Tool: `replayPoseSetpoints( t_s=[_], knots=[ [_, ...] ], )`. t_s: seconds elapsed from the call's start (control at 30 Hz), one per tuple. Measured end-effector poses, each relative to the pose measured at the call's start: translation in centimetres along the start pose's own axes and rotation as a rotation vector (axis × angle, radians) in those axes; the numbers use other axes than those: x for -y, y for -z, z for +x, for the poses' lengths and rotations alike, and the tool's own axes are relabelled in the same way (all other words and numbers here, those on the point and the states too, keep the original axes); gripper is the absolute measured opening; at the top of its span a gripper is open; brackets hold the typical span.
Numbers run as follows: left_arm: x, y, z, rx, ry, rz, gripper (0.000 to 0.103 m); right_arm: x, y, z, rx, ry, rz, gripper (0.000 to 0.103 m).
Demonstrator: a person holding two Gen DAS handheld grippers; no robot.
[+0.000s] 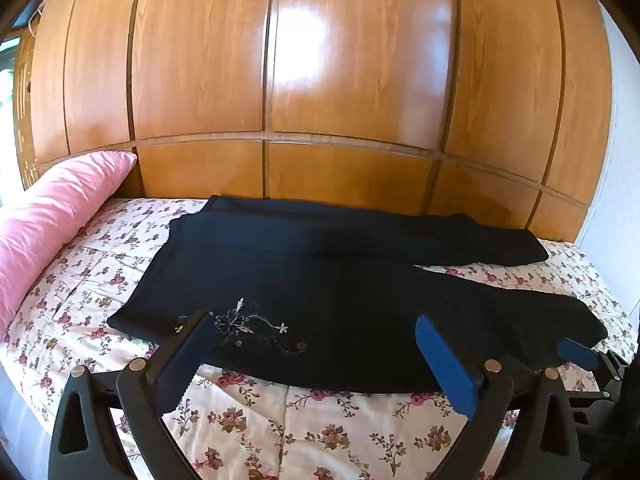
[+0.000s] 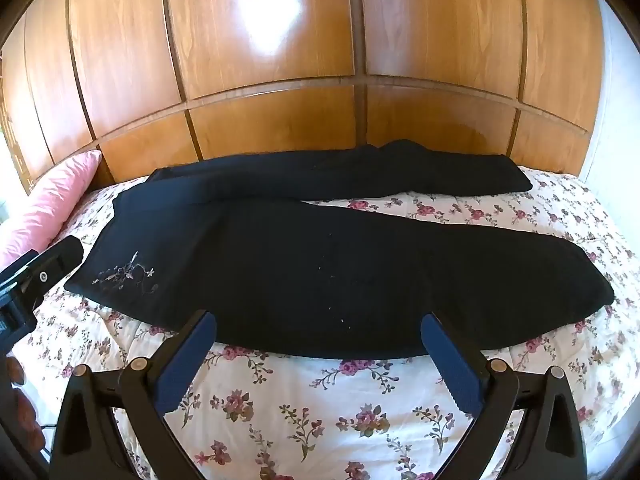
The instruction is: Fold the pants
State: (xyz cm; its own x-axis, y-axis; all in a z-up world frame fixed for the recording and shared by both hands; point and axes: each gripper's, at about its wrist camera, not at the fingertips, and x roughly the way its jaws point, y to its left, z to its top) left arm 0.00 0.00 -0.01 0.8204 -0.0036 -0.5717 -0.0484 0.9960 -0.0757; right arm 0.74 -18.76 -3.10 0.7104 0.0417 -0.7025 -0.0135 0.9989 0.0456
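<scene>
Black pants [image 1: 328, 280] lie flat across the bed, waist to the left with a small embroidered flower [image 1: 240, 322], both legs spread to the right. They also show in the right wrist view [image 2: 320, 256]. My left gripper [image 1: 316, 332] is open, its blue pads just above the near edge of the pants by the waist. My right gripper [image 2: 318, 332] is open over the near edge of the nearer leg. Part of the right gripper [image 1: 580, 354] shows by the leg end, and the left one [image 2: 40, 268] shows at the left. Neither holds anything.
The bed has a white floral cover [image 2: 320, 408]. A pink pillow [image 1: 56, 216] lies at the left end. A glossy wooden panel wall [image 1: 300, 80] stands right behind the bed. A white wall [image 1: 616, 200] is at the right.
</scene>
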Motion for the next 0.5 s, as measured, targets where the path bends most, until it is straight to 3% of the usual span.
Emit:
replayPoseSetpoints(
  t_s=[0.5],
  knots=[
    [-0.26,0.22,-0.01,-0.015,-0.006,-0.003,0.103,-0.27,0.10,-0.20,0.003,-0.005,-0.001,0.103]
  ],
)
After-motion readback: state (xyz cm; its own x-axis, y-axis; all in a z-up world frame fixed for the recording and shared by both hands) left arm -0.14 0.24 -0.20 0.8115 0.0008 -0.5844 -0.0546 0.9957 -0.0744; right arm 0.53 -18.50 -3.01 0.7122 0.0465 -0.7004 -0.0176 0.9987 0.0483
